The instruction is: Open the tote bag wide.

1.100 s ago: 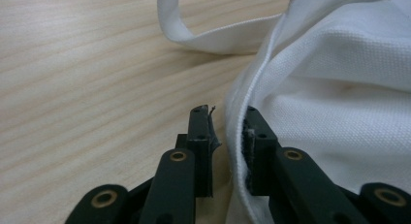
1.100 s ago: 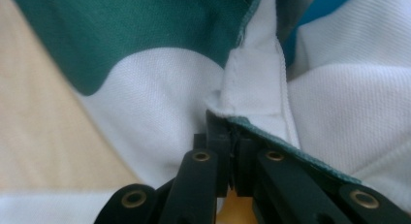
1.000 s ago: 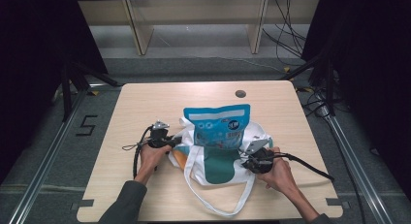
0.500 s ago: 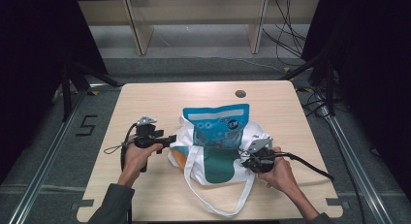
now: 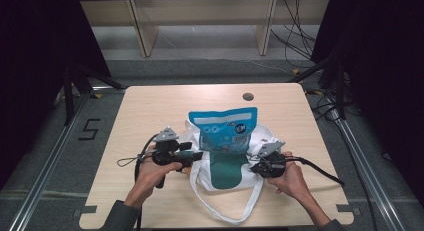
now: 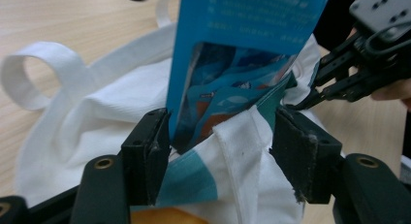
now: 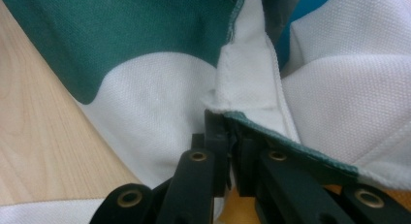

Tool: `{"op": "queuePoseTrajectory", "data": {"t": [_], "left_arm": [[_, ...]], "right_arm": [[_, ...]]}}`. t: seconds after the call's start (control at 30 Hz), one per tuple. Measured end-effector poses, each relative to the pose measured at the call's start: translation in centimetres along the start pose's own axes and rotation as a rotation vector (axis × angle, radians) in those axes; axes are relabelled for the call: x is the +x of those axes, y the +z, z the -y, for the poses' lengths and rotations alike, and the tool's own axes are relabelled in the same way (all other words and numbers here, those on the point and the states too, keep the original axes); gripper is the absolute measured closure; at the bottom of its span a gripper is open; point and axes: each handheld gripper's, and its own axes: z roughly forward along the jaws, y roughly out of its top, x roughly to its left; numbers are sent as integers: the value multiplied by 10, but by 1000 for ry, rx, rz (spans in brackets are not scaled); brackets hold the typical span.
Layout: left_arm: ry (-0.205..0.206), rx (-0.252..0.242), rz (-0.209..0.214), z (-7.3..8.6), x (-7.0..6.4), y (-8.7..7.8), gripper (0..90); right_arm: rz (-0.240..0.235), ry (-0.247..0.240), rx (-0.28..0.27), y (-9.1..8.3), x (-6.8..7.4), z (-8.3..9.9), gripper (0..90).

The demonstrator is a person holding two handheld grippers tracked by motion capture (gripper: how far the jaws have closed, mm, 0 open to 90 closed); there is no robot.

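My right tool (image 5: 256,162) pinches the bag (image 5: 225,168) rim on the counter (image 5: 150,106), my left tool (image 6: 218,151) gapes around the half-inserted pouch (image 5: 225,128); a careless closure could snag cloth too.

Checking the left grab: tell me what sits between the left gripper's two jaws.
In the left gripper view, the left gripper stands open; the tote bag's rim and the blue packet's lower end lie between its jaws.
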Motion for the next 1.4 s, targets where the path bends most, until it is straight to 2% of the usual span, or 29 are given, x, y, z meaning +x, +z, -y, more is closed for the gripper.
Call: {"op": "queuePoseTrajectory", "data": {"t": [0.07, 0.1, 0.2, 0.23, 0.27, 0.33, 0.37, 0.43, 0.53, 0.57, 0.6, 0.7, 0.73, 0.77, 0.8, 0.83, 0.93, 0.97, 1.03, 1.07, 1.1, 1.13, 1.17, 1.2, 1.23, 1.27, 1.3, 1.37, 1.4], "left_arm": [[5, 9, 3, 2, -3, 9, 439], [40, 24, -8, 4, -5, 11, 448], [111, 51, -19, 9, -9, 9, 551], [115, 64, -24, 12, -10, 9, 591], [132, 73, -34, 18, -12, 12, 635], [152, 144, -49, 37, -9, 23, 686], [146, 174, -46, 47, -6, 31, 700], [144, 188, -53, 53, -2, 34, 705], [196, 225, -89, 57, -2, 41, 704], [176, 216, -85, 59, 0, 44, 703], [165, 214, -78, 59, 2, 43, 702], [165, 207, -86, 59, 2, 43, 702], [165, 207, -86, 59, 2, 43, 701], [188, 225, -118, 56, 1, 44, 698], [188, 225, -118, 56, 1, 44, 695], [215, 239, -158, 51, 2, 46, 692], [217, 231, -192, 46, 12, 50, 686], [213, 220, -189, 45, 14, 52, 684], [207, 206, -187, 44, 18, 53, 682], [198, 198, -179, 44, 20, 52, 679], [185, 192, -176, 44, 20, 51, 673], [183, 191, -175, 43, 21, 49, 663], [174, 179, -178, 42, 20, 47, 648], [174, 179, -178, 42, 20, 47, 631], [177, 168, -183, 38, 18, 41, 611], [169, 162, -191, 37, 17, 37, 589], [161, 152, -191, 35, 15, 34, 569], [145, 131, -185, 31, 10, 26, 525], [131, 108, -187, 29, 7, 22, 486]], "right_arm": [[2, 2, 1, 0, 0, 0, 877], [-1, 7, 0, 0, 1, 0, 877], [-11, 30, 7, 0, 3, 0, 877], [-8, 0, 0, 0, 1, 0, 877], [-5, -4, -5, 0, 1, 0, 877], [17, 13, -11, 3, 2, 1, 877], [19, 2, -8, 3, 2, 1, 877], [20, 13, -9, 4, 3, 1, 877], [26, 4, -3, 6, 3, 1, 878], [14, 20, -6, 7, 5, 1, 880], [25, 13, -2, 8, 4, 1, 881], [33, 18, -11, 9, 4, 1, 881], [56, 9, -10, 9, 4, 1, 881], [49, 27, -9, 10, 5, 1, 881], [56, 20, -17, 11, 3, 0, 881], [56, 25, -28, 12, 2, -1, 881], [62, 38, -46, 16, -4, -5, 880], [75, 40, -59, 18, -7, -6, 879], [69, 49, -53, 17, -11, -9, 869], [70, 75, -66, 18, -10, -9, 851], [76, 71, -78, 16, -12, -10, 820], [75, 79, -88, 13, -13, -10, 777], [73, 67, -106, 9, -14, -10, 740], [71, 99, -119, 3, -12, -11, 718], [78, 102, -141, -4, -11, -11, 703], [77, 85, -158, -10, -8, -11, 703], [63, 88, -154, -17, -4, -12, 706], [53, 58, -192, -26, 1, -14, 742], [61, 41, -204, -30, 3, -16, 756]]}}
